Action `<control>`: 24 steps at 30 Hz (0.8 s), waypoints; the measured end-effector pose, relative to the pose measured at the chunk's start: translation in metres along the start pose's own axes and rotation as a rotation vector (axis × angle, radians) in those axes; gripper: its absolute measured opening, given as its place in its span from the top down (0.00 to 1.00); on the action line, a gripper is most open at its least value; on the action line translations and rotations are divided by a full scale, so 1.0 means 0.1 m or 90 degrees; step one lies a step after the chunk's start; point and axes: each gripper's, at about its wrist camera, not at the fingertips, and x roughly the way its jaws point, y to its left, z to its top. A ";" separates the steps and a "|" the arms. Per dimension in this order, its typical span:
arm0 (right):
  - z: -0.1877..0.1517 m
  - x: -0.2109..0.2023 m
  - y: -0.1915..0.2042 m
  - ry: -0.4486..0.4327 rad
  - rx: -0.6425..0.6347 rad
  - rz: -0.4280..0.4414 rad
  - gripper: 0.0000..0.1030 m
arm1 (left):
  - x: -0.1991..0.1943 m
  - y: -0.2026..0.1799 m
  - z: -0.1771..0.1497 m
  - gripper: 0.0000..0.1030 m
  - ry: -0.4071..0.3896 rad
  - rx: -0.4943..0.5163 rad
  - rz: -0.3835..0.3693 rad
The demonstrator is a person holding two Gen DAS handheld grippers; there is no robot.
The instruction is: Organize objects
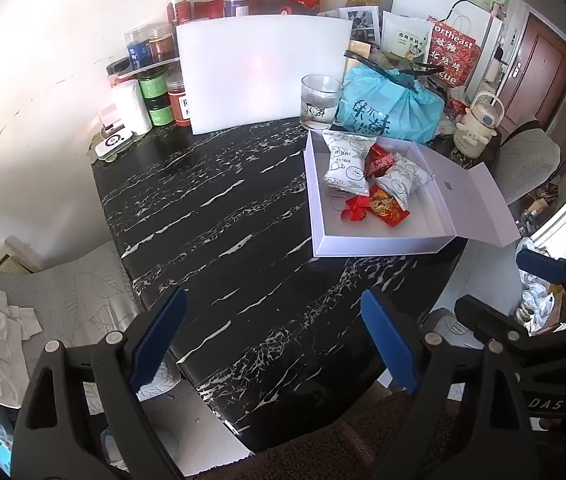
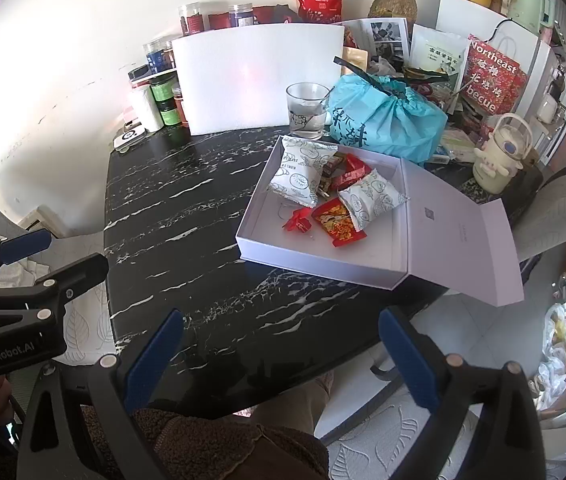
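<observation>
A white gift box (image 1: 363, 246) (image 2: 315, 264) lies open on the black marble table (image 1: 211, 216) (image 2: 187, 216), its lid (image 1: 471, 196) (image 2: 463, 240) folded out to the right. Inside lie white snack packets (image 1: 347, 164) (image 2: 297, 170), red candy packets (image 1: 387, 204) (image 2: 339, 222) and a small red bow (image 1: 355, 208) (image 2: 299, 218). My left gripper (image 1: 273, 336) hangs open over the table's near edge, nothing between its blue pads. My right gripper (image 2: 279, 354) is open too, well short of the box. Each gripper shows at the side of the other's view.
A white foam board (image 1: 263, 72) (image 2: 255, 80), a glass with a spoon (image 1: 319, 100) (image 2: 307, 110), a blue bag (image 1: 391, 108) (image 2: 387, 120), jars (image 1: 159, 96) and a cream kettle (image 1: 475, 128) (image 2: 499, 156) crowd the table's far edge. Chairs (image 1: 527, 160) stand around.
</observation>
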 end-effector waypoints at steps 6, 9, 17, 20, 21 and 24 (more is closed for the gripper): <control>-0.01 0.01 0.01 0.002 -0.002 0.000 0.04 | 0.01 0.02 -0.01 0.14 0.005 -0.001 0.000; -0.01 0.01 0.02 0.003 -0.002 0.000 0.04 | 0.01 0.02 -0.02 0.14 0.006 -0.002 -0.001; -0.02 0.01 0.04 0.005 -0.005 0.000 0.04 | 0.03 0.03 -0.05 0.14 0.009 -0.005 -0.002; -0.02 0.01 0.05 0.004 -0.005 0.000 0.04 | 0.03 0.04 -0.05 0.14 0.010 -0.007 -0.002; -0.02 0.01 0.05 0.005 -0.006 0.001 0.04 | 0.03 0.04 -0.06 0.14 0.011 -0.007 -0.002; -0.03 0.02 0.05 0.005 -0.006 0.001 0.04 | 0.04 0.05 -0.07 0.14 0.012 -0.009 -0.002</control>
